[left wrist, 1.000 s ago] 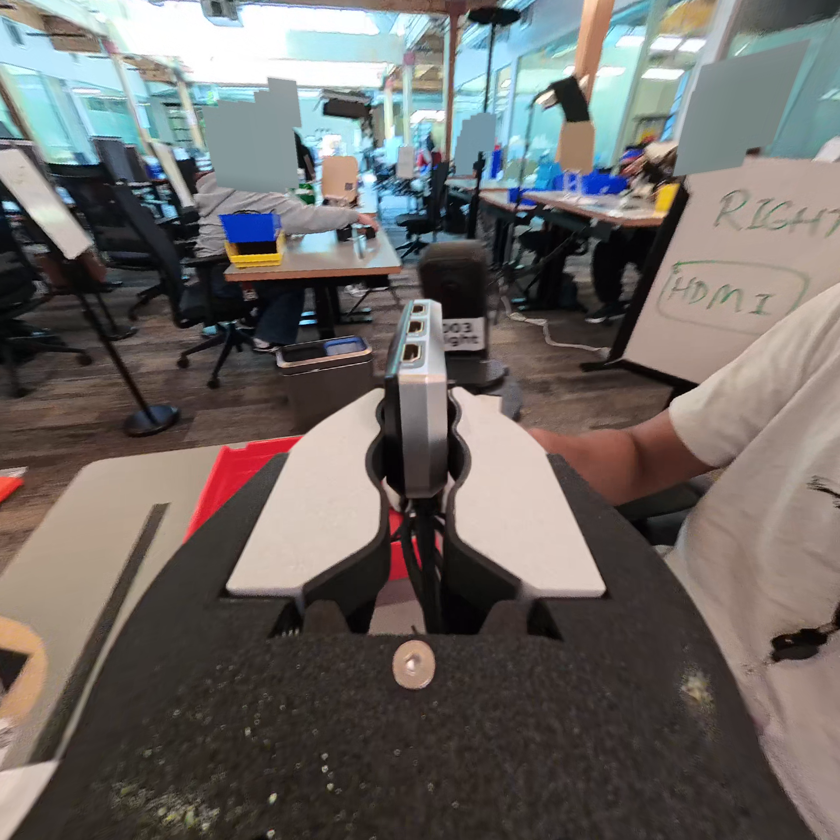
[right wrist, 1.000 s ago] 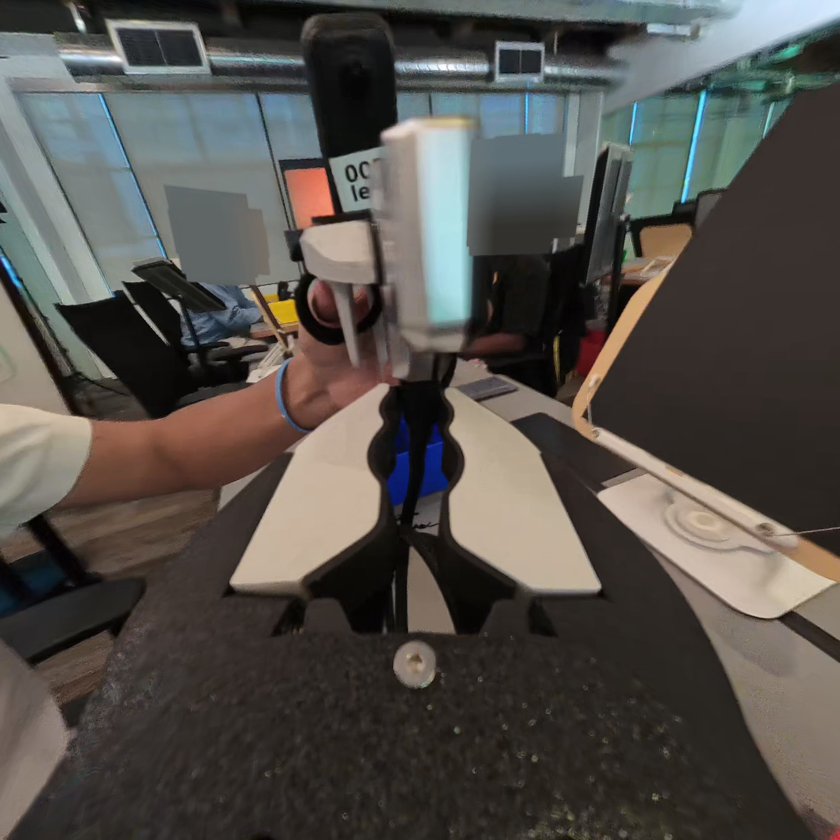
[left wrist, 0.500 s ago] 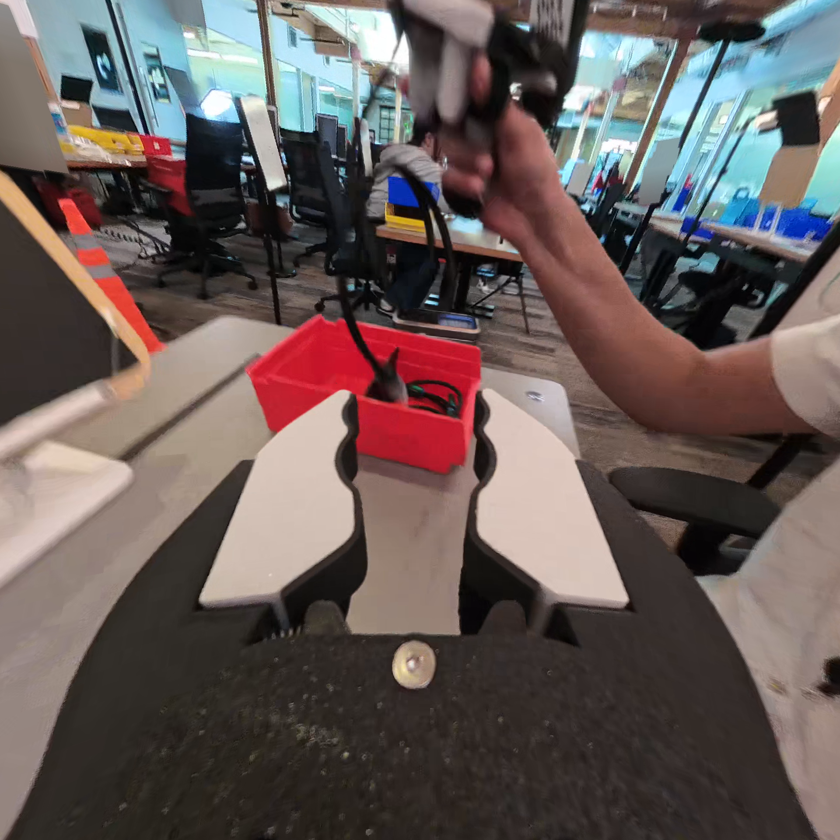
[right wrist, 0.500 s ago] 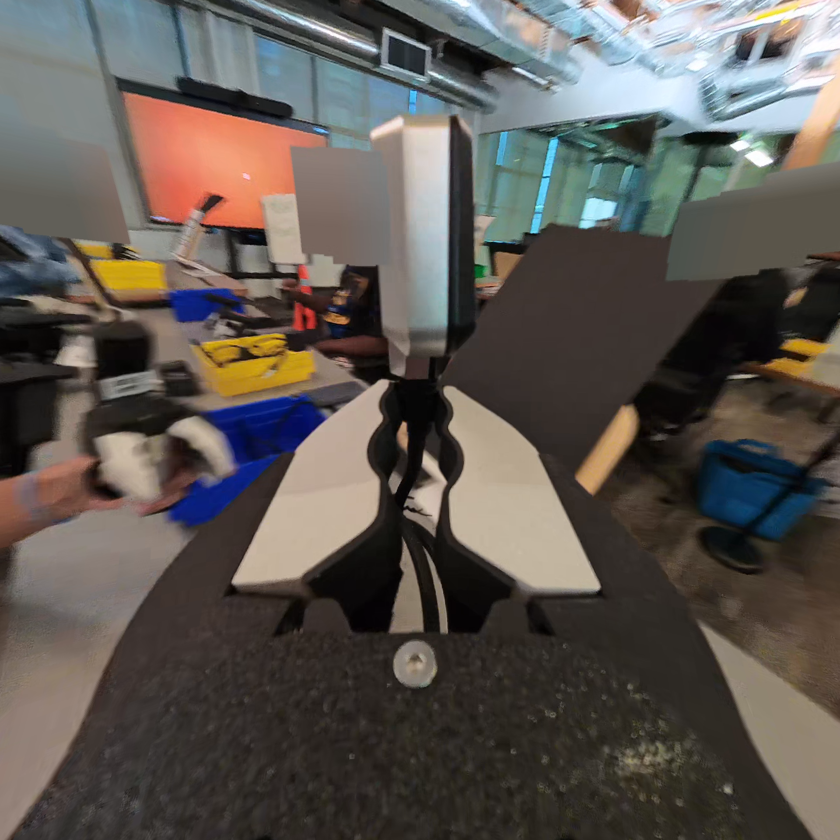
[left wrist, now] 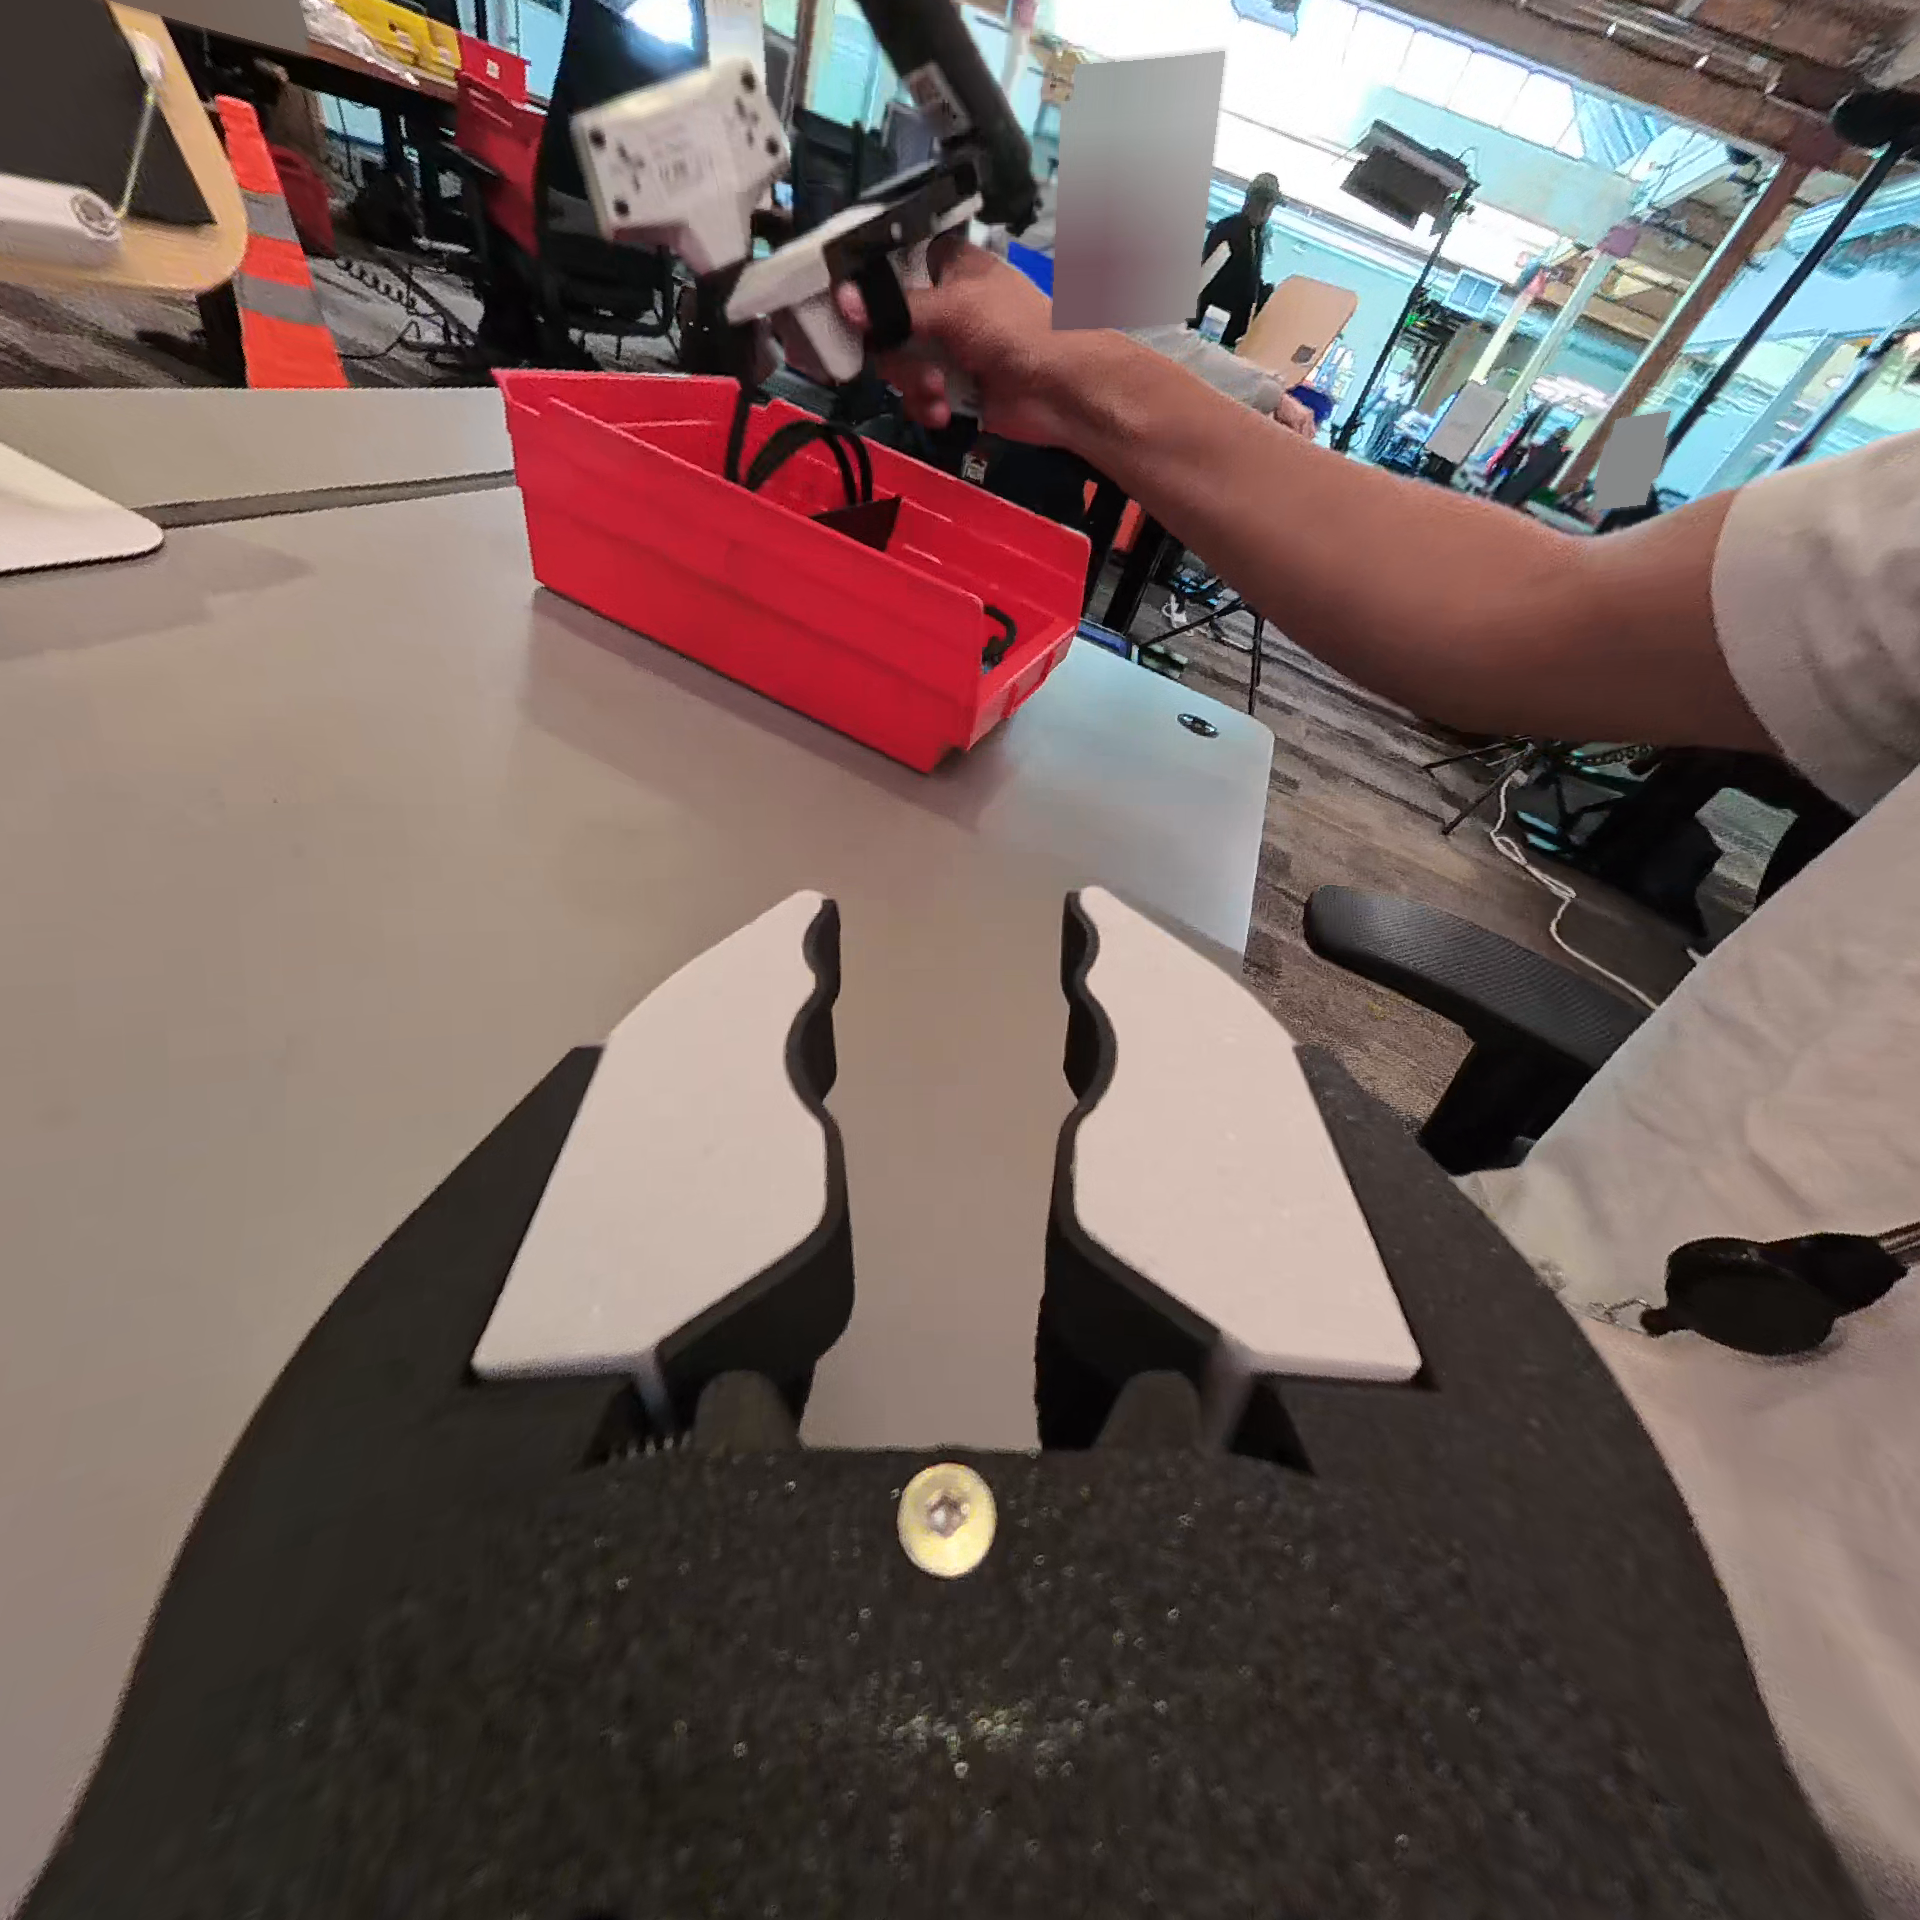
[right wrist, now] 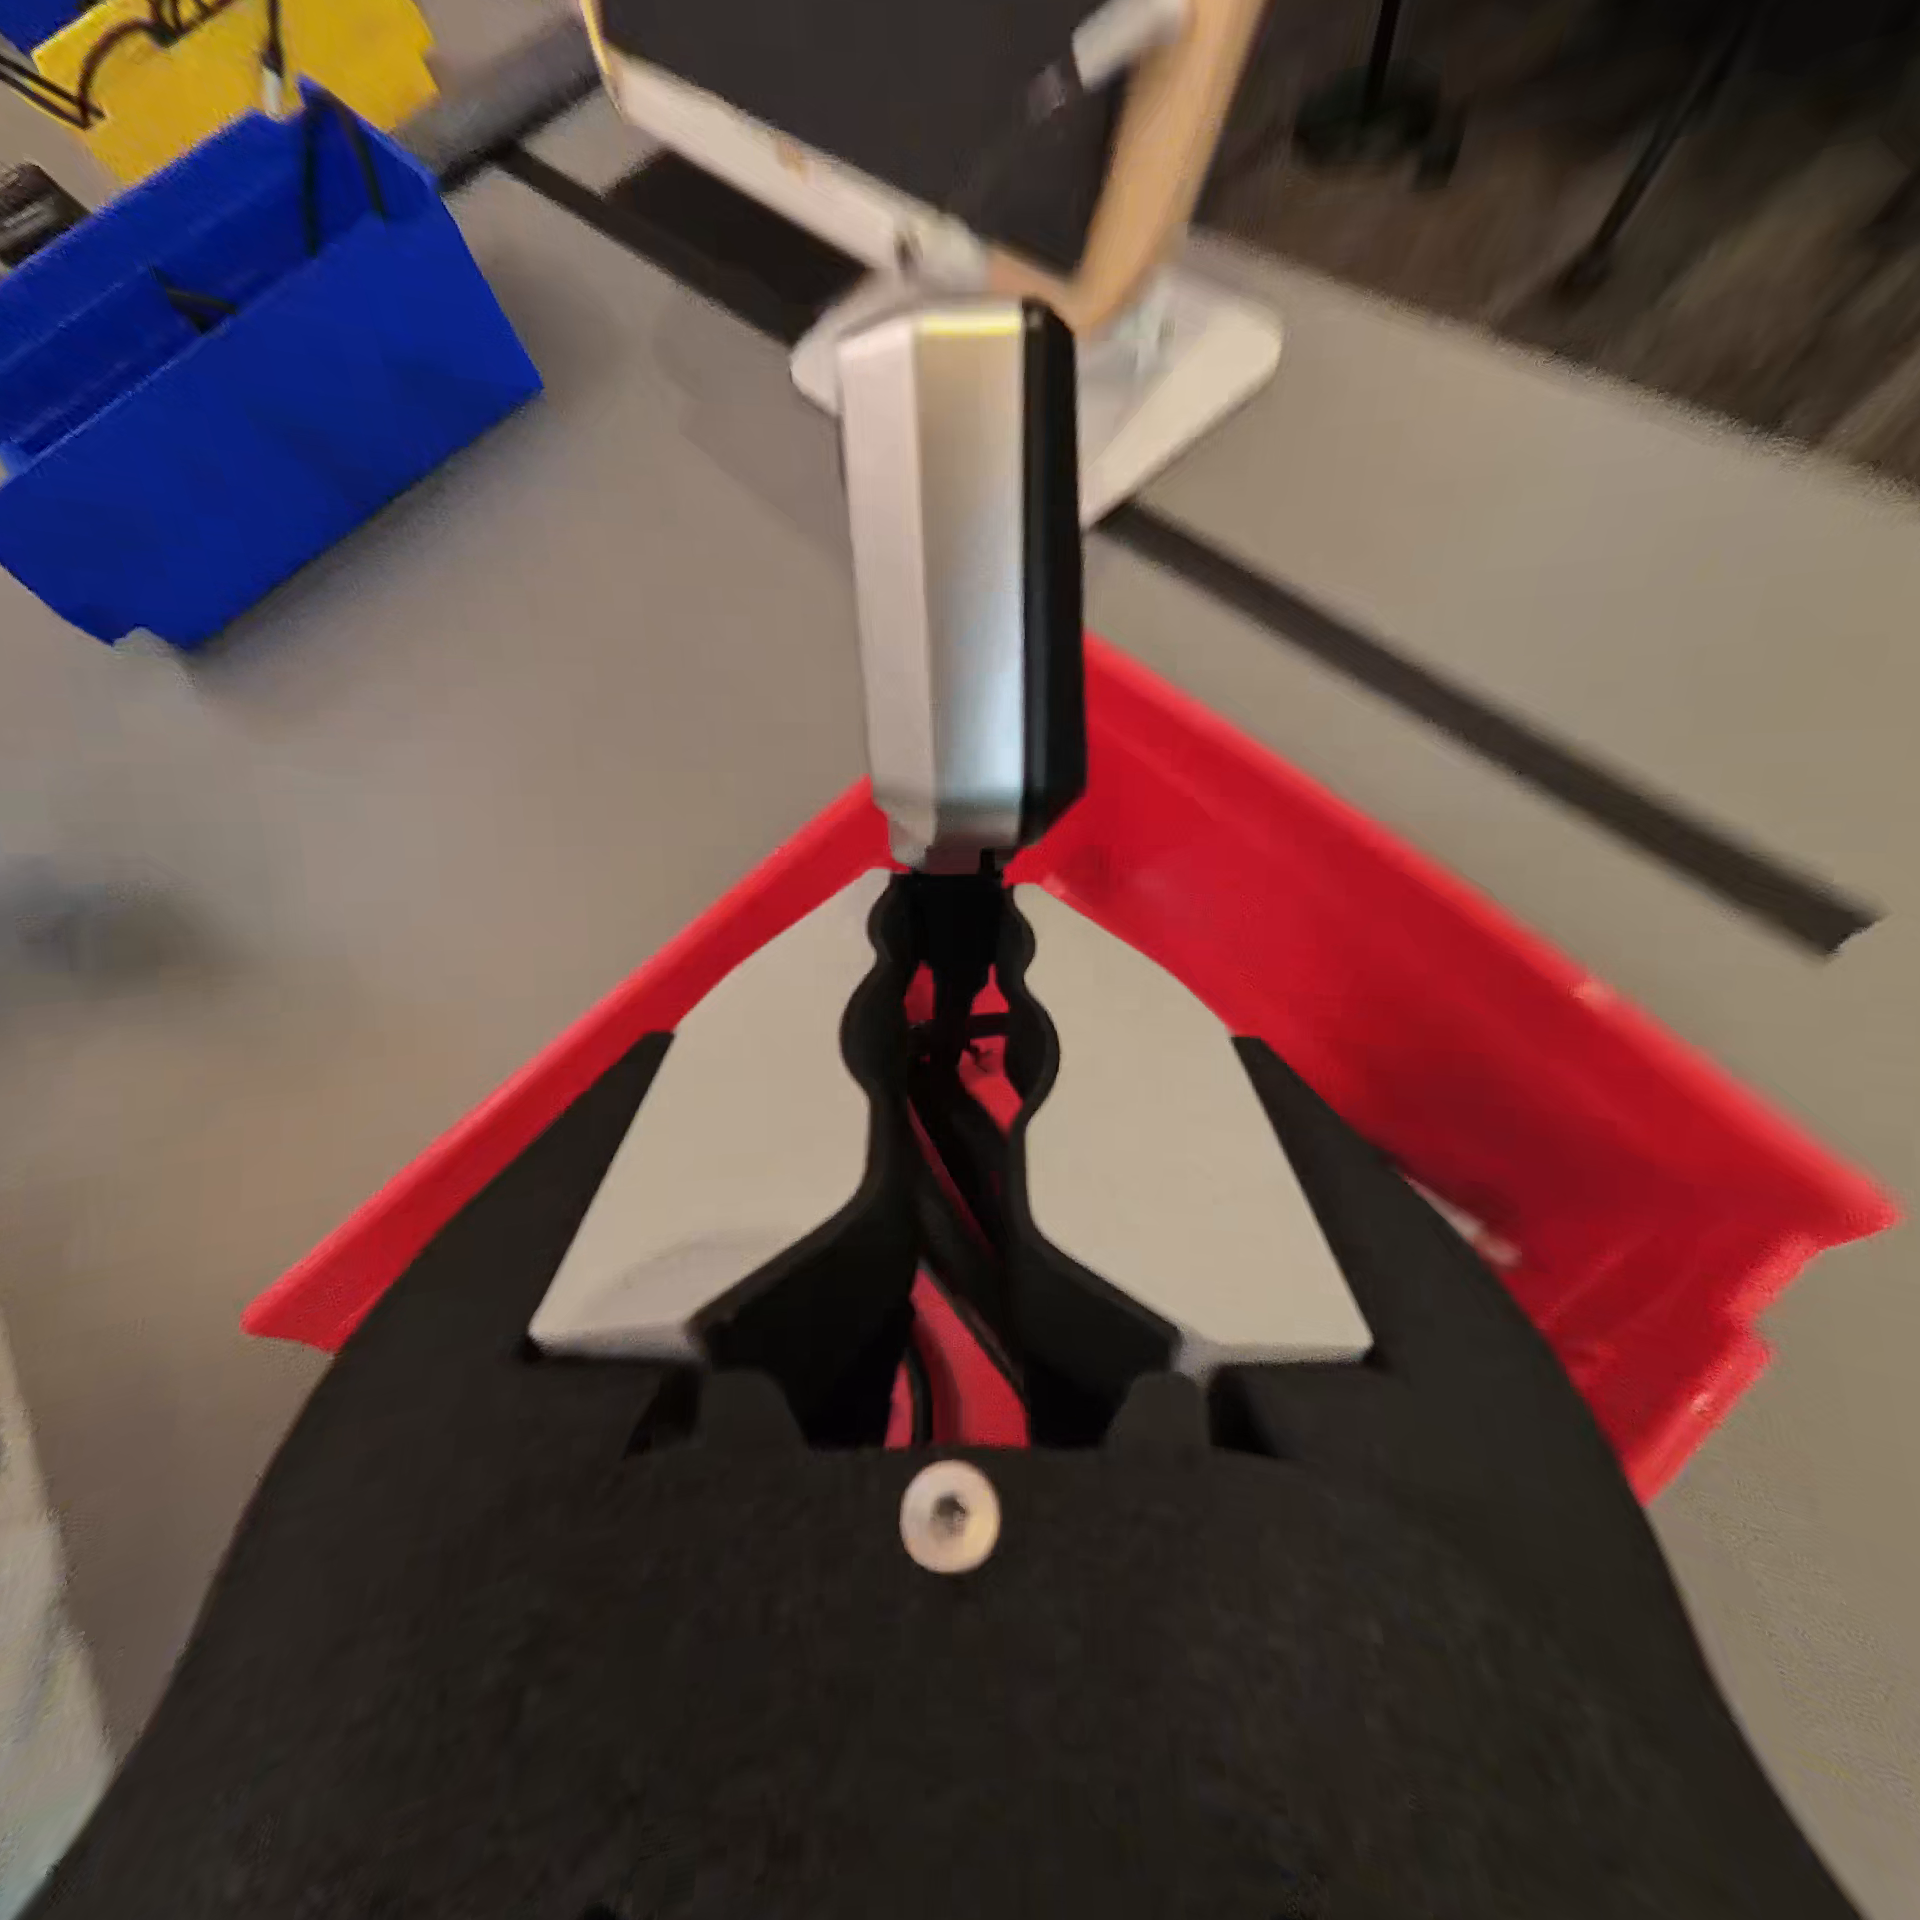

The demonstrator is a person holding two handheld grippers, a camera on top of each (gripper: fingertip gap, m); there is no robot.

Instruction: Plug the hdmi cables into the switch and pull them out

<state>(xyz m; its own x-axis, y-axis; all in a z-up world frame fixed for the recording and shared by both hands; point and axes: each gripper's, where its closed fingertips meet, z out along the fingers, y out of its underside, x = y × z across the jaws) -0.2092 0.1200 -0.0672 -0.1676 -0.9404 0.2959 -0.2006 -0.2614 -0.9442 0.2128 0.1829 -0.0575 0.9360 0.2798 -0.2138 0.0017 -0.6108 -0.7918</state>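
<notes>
My left gripper (left wrist: 951, 904) is open and empty, low over the grey table (left wrist: 312, 831). My right gripper (right wrist: 954, 888) is shut on the black cable plug (right wrist: 951, 935) at the base of the silver HDMI switch (right wrist: 956, 582), which stands up from the fingertips. It hangs over the red bin (right wrist: 1455, 1039). In the left wrist view the right gripper (left wrist: 748, 301) holds the switch (left wrist: 675, 156) above the red bin (left wrist: 748, 592), about half a table length ahead of the left gripper. Black cables (left wrist: 810, 457) trail from it into the bin.
A blue bin (right wrist: 208, 416) and a yellow bin (right wrist: 239, 73) stand at the far left of the table. A stand with a white base (right wrist: 1174, 384) is behind the red bin. A chair arm (left wrist: 1475, 997) is off the table's right edge.
My left gripper let go of the switch, opened and dropped low over the table. My right gripper carried the switch by its cable plug to above the red bin and tilted downward.
</notes>
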